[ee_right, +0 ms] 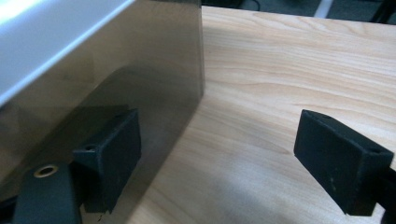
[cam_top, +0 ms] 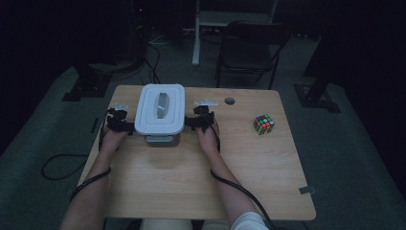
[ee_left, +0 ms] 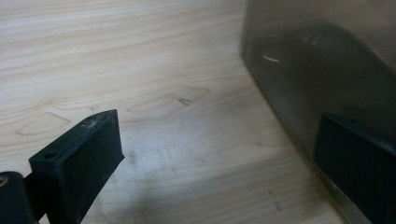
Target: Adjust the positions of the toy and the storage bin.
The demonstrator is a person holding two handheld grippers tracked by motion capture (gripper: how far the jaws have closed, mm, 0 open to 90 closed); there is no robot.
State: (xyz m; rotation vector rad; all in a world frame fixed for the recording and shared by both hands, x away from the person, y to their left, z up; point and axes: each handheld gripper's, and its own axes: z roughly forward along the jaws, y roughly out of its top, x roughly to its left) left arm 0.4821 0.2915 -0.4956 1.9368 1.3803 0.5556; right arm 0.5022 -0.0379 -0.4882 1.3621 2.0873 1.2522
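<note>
The lidded container [cam_top: 159, 111] stands toward the far edge of the table [cam_top: 191, 182], a gripper at each flank. The left gripper [cam_top: 125, 125] and right gripper [cam_top: 191, 120] both hold their fingers spread, grasping nothing, one finger [ee_right: 114, 154] against the smoky wall. A puzzle cube [cam_top: 264, 124] sits well apart.

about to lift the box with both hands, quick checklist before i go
1. Left gripper beside the smoky translucent plastic box: ok.
2. Right gripper on the opposite side: ok.
3. Both sets of fingers open, nothing clamped: ok.
4. White rectangular lid sits on the box: ok; latched: cannot tell.
5. Multicoloured puzzle cube well off to the side: ok.
6. Fingers pressing the box walls: cannot tell.
</note>
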